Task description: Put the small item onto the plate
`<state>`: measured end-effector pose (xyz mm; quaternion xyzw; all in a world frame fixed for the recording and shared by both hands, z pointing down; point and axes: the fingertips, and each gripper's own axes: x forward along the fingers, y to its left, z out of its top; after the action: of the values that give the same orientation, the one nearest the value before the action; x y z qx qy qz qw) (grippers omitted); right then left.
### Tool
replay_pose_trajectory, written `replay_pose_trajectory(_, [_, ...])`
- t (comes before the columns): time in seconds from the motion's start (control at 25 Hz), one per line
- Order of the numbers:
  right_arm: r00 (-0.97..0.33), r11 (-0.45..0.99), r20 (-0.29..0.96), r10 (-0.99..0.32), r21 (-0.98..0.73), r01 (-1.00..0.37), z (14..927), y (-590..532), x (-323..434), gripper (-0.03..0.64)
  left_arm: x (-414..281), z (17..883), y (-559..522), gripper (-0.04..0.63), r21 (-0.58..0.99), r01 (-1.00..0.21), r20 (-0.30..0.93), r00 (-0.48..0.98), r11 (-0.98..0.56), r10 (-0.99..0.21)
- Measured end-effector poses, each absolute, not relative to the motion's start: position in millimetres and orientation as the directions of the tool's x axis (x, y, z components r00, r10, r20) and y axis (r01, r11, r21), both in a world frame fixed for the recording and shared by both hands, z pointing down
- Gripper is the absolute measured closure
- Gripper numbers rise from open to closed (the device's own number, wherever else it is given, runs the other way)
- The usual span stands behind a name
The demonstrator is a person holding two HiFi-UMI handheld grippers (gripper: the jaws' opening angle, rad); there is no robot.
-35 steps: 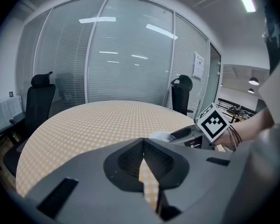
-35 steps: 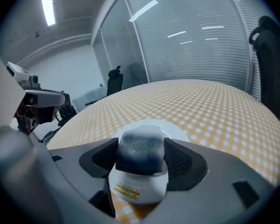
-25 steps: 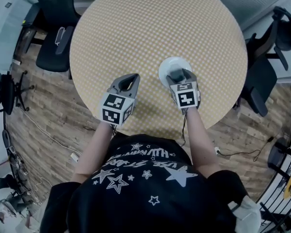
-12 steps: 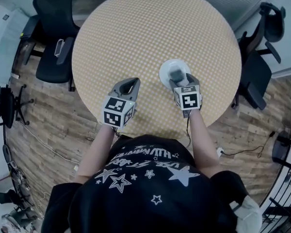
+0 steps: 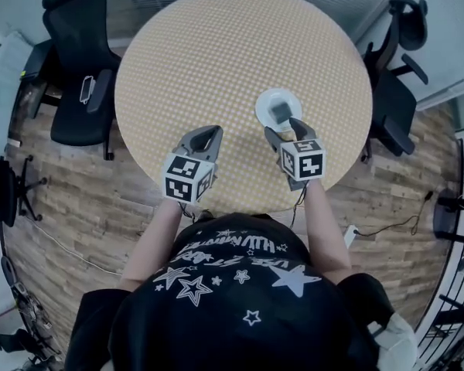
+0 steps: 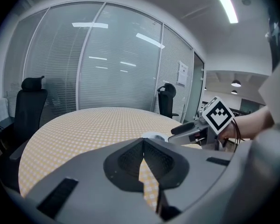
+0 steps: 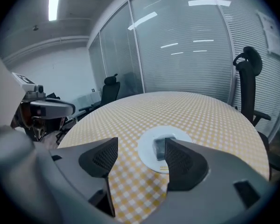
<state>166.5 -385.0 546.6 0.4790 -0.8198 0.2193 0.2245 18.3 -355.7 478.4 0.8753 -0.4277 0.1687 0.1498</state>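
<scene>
A small grey block (image 5: 279, 112) lies on the white plate (image 5: 279, 97) on the round table with the yellow checked cloth (image 5: 216, 45). My right gripper (image 5: 283, 130) stands open just short of the plate, on the near side, with nothing between its fingers. In the right gripper view the small grey block (image 7: 158, 148) and the plate (image 7: 148, 147) show past the open right gripper (image 7: 140, 146). My left gripper (image 5: 208, 130) hovers to the left of the plate, shut and empty. In the left gripper view the left gripper (image 6: 143, 143) has its tips together, and the plate (image 6: 153, 136) lies beyond.
Black office chairs stand around the table, one at the left (image 5: 79, 60) and one at the right (image 5: 392, 68). The table's near edge (image 5: 240, 207) runs just below both grippers. Cables lie on the wooden floor (image 5: 387, 226). Glass walls with blinds (image 6: 112, 73) enclose the room.
My right gripper has drawn back from over the plate toward the near edge, and the grey block now lies bare on the plate. The left gripper has stayed put.
</scene>
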Motion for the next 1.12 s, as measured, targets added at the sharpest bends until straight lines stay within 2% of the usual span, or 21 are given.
replay_pose_trajectory(0.48, [-0.448, 0.436, 0.535, -0.717, -0.157, -0.886, 517.6, -332.1, 99.4, 0.316, -42.3, 476.7, -307.8, 0.595, 0.127, -0.764, 0.399, 0.624, -0.633, -0.672])
replay_pose_trajectory(0.52, [-0.443, 0.427, 0.527, -0.726, -0.159, -0.890, 515.2, -326.6, 94.8, 0.336, -46.9, 477.5, -304.0, 0.595, 0.130, -0.758, 0.399, 0.630, -0.639, -0.667])
replay_pose_trajectory(0.6, [-0.425, 0.405, 0.501, -0.754, -0.156, -0.901, 508.6, -314.8, 88.8, 0.440, -53.8, 477.8, -295.9, 0.595, 0.135, -0.745, 0.396, 0.645, -0.653, -0.654])
replay_pose_trajectory(0.64, [-0.415, 0.392, 0.489, -0.767, -0.154, -0.907, 505.9, -308.3, 87.0, 0.468, -55.9, 477.9, -291.7, 0.595, 0.137, -0.736, 0.394, 0.655, -0.663, -0.645])
replay_pose_trajectory(0.72, [-0.389, 0.362, 0.472, -0.791, -0.152, -0.920, 502.6, -294.8, 83.4, 0.489, -59.3, 478.9, -283.8, 0.595, 0.141, -0.710, 0.392, 0.680, -0.690, -0.620])
replay_pose_trajectory(0.84, [-0.318, 0.283, 0.443, -0.838, -0.144, -0.948, 497.7, -272.6, 81.0, 0.555, -63.4, 485.1, -269.9, 0.595, 0.153, -0.665, 0.390, 0.720, -0.731, -0.574])
replay_pose_trajectory(1.12, [-0.190, 0.140, 0.432, -0.882, -0.145, -0.980, 494.6, -215.3, 88.7, 0.581, -59.7, 505.8, -238.3, 0.595, 0.188, -0.574, 0.402, 0.785, -0.797, -0.471])
